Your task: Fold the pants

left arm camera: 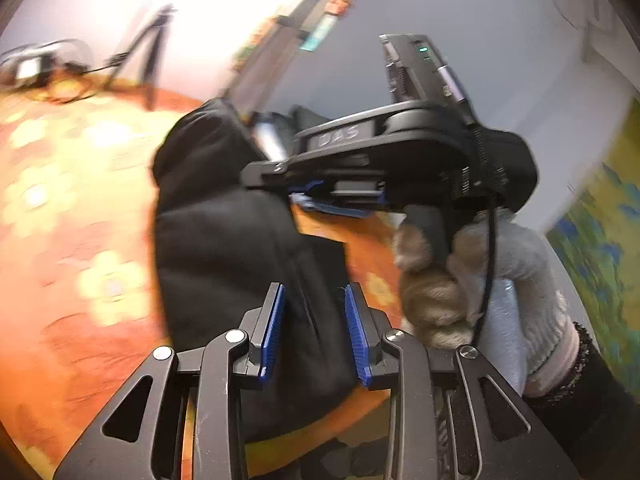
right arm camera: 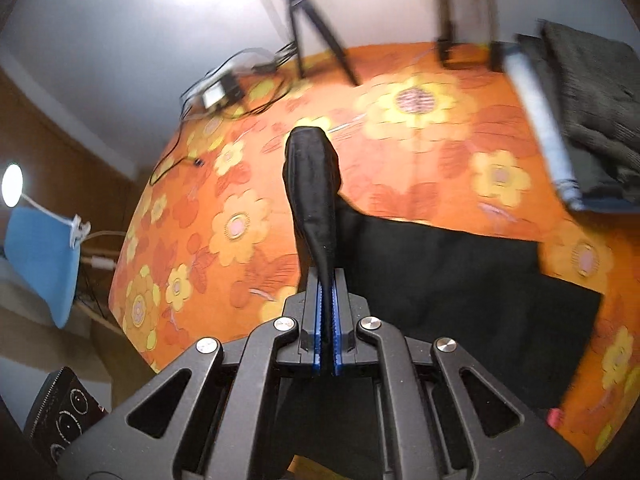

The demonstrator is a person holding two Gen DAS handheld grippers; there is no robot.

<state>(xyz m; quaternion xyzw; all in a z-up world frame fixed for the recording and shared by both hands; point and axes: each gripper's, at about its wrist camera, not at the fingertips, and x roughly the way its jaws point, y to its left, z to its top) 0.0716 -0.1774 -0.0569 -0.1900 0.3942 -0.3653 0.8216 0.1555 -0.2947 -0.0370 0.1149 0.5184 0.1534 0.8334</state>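
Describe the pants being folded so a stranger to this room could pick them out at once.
Start at the orange flowered bedspread that fills the view. The black pants lie spread across it, one bunched end pinched in the shut right gripper. Unlike the dark grey folded cloth at the bed's edge, they are plain black.

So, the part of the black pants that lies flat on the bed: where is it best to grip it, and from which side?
Probably its free corner at the right, coming in low from the right over the bedspread. The black pants lie flat there and two straight edges meet, so a finger can slide under. The other end is bunched in the right gripper.
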